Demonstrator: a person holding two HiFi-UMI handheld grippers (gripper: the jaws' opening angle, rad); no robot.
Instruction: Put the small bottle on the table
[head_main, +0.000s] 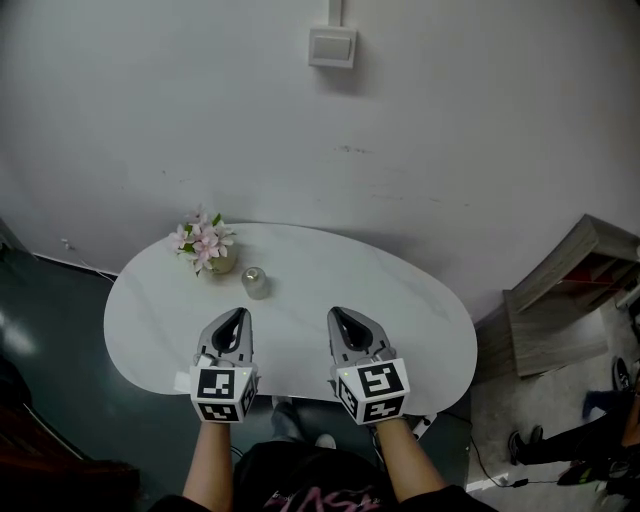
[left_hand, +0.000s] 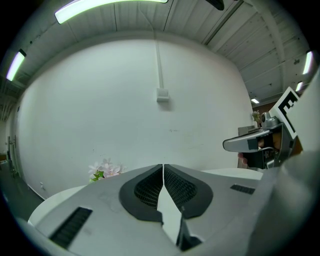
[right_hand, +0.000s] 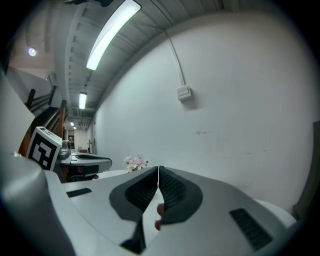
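Hovering over the desk's near edge, the left tool and right tool are closed, empty. The small bottle stands near the far-left edge beside the flowers; better retreat without bumping it.

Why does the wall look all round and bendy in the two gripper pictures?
Left gripper view: the wide lens bows the wall and light strip, and blacks out the corners. Right gripper view: same bulge, with the ceiling lamp glaring. Head view: far straighter, table evenly lit.

The left gripper and the right gripper point forward side by side, each with its jaws pressed together.
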